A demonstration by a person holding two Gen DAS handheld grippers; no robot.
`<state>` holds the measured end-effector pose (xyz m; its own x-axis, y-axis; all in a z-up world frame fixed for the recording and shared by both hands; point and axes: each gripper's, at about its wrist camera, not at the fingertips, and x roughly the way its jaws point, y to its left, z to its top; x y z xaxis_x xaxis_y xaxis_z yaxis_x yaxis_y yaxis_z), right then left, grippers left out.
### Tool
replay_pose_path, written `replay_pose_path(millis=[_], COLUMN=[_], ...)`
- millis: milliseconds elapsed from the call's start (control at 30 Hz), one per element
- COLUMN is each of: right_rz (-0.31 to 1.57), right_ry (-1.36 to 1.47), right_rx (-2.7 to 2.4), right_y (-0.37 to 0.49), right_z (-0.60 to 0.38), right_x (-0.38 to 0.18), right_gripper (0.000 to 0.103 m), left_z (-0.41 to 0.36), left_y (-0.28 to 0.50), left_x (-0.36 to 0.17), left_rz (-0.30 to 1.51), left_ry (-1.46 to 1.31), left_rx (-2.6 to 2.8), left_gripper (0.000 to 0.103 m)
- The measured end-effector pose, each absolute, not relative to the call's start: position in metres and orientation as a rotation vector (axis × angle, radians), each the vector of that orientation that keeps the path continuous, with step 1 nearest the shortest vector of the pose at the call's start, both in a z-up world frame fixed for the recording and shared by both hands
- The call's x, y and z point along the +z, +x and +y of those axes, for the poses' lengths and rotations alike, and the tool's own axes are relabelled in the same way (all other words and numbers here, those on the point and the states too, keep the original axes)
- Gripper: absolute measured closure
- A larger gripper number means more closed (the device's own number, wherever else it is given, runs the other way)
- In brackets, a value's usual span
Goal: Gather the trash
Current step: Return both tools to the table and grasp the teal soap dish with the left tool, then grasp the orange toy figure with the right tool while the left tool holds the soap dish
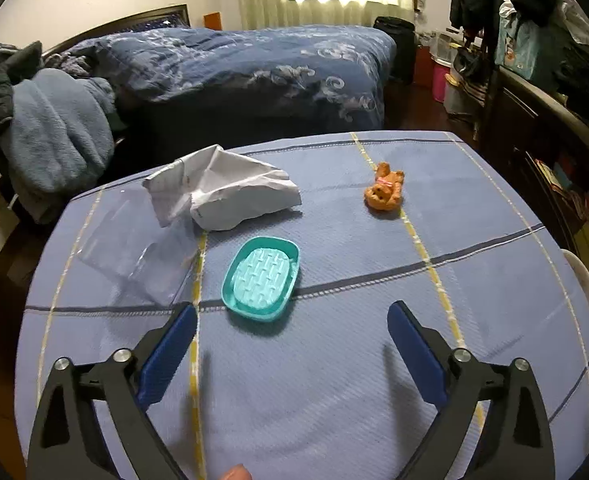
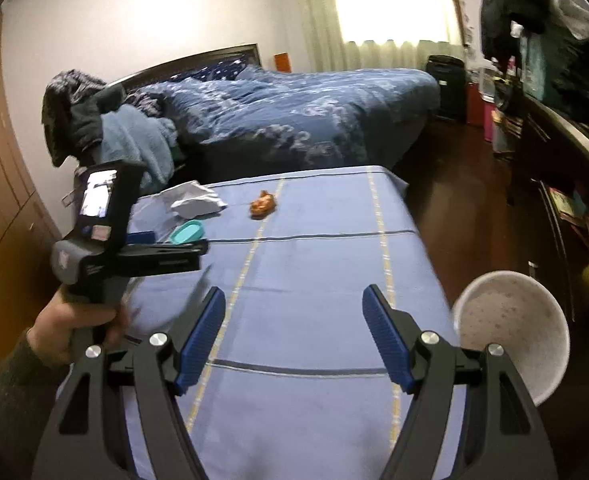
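A crumpled white paper [image 1: 222, 192] lies at the far left of the blue checked tablecloth [image 1: 374, 360]; it also shows in the right wrist view [image 2: 194, 201]. A clear plastic bag [image 1: 134, 248] lies flat beside it, nearer me. My left gripper [image 1: 292, 312] is open and empty, above the cloth just short of a teal soap dish [image 1: 261, 276]. My right gripper [image 2: 294, 300] is open and empty over the table's near part. The left gripper's body [image 2: 126, 248] shows at the left of the right wrist view.
An orange toy bear [image 1: 384, 194] lies at the far right of the cloth, also in the right wrist view [image 2: 263, 204]. A white bin [image 2: 510, 328] stands off the table's right edge. A bed [image 1: 254, 68] lies behind, with shelves along the right wall.
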<state>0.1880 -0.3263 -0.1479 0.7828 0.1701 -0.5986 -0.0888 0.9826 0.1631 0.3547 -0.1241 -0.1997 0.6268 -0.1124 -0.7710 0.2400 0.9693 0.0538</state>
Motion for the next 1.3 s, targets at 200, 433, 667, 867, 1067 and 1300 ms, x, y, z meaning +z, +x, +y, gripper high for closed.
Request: replay_pose_path(millis=[200,433,667,867,1067,1300], right_rz=[0.67,0.707,0.766,0.826,0.878,0.898], right_ry=[0.098,0.125,0.189,0.143,0.172,0.123], right_rx=[0.18,0.172,0.119,0.054,-0.013,-0.077], right_y=[0.207,0.239,0.301,0.368,0.424,0.456], right_z=[-0.304,-0.292,-0.29,-0.263,-0.251,-0.236], right_x=[-0.148,-0.151,-0.155,-0.177,-0.205,-0.222], right_gripper=[0.031,0.031,0.031,0.031,0.031,0.056], left_z=[-0.119,-0.113,-0.111,-0.094,-0.076,-0.062], left_y=[0.376,0.392,0.389,0.38,0.361,0.348], left_x=[-0.208,-0.208,-0.207,-0.2,-0.182,-0.171], left_rz=[0.89,0.896,0.877,0.876,0.855,0.841], left_ry=[0.155,0.126,0.154,0.119,0.112,0.089], left_rx=[-0.213,-0.231,-0.188,-0.168,-0.179,-0.181], left_gripper=[0.016,0.045,0.06,0.061,0.061,0.061])
